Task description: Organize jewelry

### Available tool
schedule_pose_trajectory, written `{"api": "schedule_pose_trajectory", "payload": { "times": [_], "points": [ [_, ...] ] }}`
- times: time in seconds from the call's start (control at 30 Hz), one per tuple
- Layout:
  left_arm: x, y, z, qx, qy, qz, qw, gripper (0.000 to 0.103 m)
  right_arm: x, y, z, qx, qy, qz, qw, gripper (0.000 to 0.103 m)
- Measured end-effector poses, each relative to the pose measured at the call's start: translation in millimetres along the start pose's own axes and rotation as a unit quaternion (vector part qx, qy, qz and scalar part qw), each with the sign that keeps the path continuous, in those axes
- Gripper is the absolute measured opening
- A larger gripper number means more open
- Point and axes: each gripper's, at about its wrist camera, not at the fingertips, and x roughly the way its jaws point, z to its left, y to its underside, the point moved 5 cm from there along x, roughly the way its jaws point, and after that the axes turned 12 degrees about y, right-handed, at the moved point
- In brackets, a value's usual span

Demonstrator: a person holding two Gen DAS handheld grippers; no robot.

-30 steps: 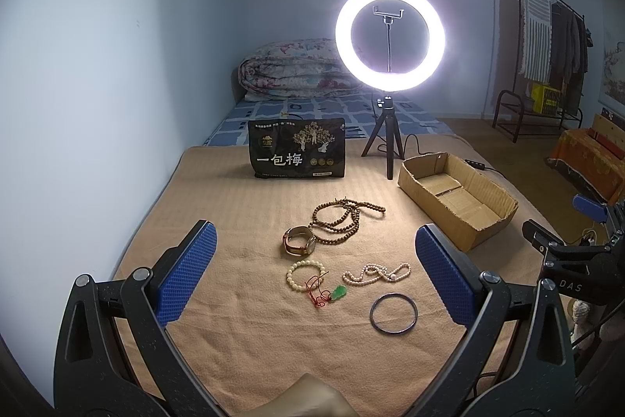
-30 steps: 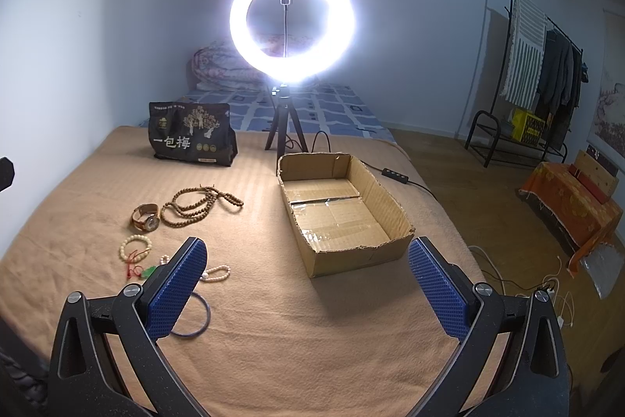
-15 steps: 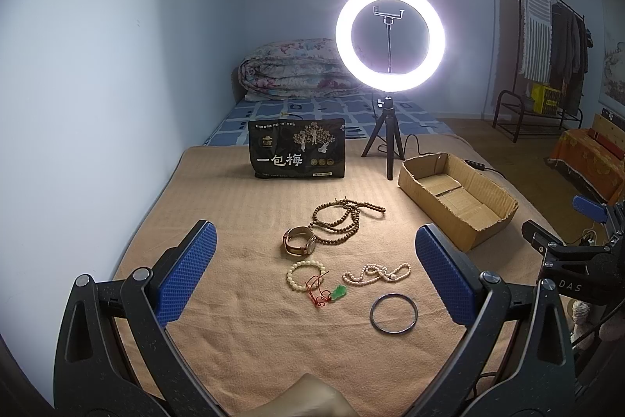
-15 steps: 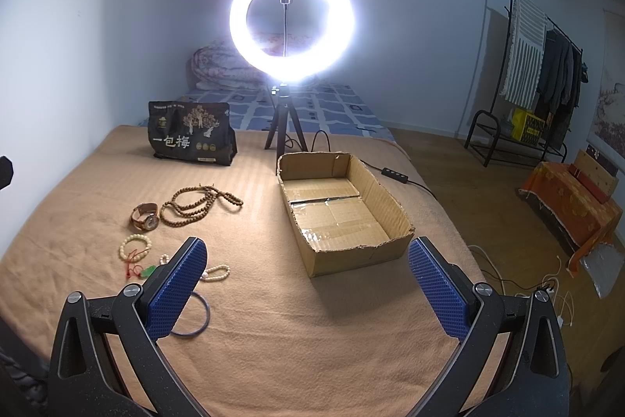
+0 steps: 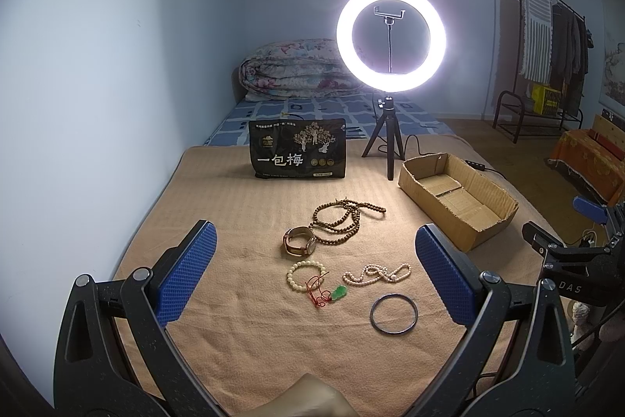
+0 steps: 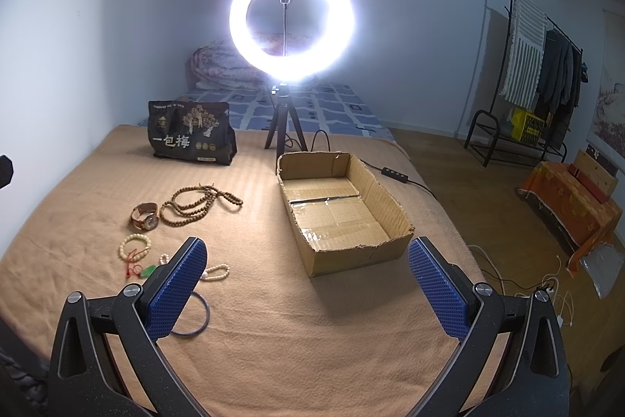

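Note:
Jewelry lies on the tan blanket: a brown bead necklace (image 5: 343, 217) (image 6: 199, 204), a watch (image 5: 300, 246) (image 6: 145, 217), a cream bead bracelet (image 5: 302, 274) (image 6: 134, 247), a green pendant on red cord (image 5: 336, 294) (image 6: 145, 272), a pearl strand (image 5: 377, 273) (image 6: 218, 271) and a dark bangle (image 5: 393, 312) (image 6: 201, 315). An open cardboard box (image 5: 457, 206) (image 6: 340, 210) sits to their right. My left gripper (image 5: 316, 274) is open and empty, held above the jewelry. My right gripper (image 6: 306, 290) is open and empty, near the box's front.
A lit ring light on a tripod (image 5: 390, 38) (image 6: 291, 26) and a black snack bag (image 5: 297, 153) (image 6: 191, 133) stand at the back. A folded quilt (image 5: 297, 69) lies behind. The bed edge and floor with cables (image 6: 519, 272) are on the right.

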Motion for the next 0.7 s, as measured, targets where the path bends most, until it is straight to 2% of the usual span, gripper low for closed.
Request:
{"api": "schedule_pose_trajectory", "payload": {
  "times": [0.7],
  "points": [
    [1.2, 1.6, 1.0, -0.001, 0.0, 0.003, 1.0, 0.103, 0.2, -0.5, 0.4, -0.001, 0.0, 0.001, 1.0, 0.102]
  ]
}}
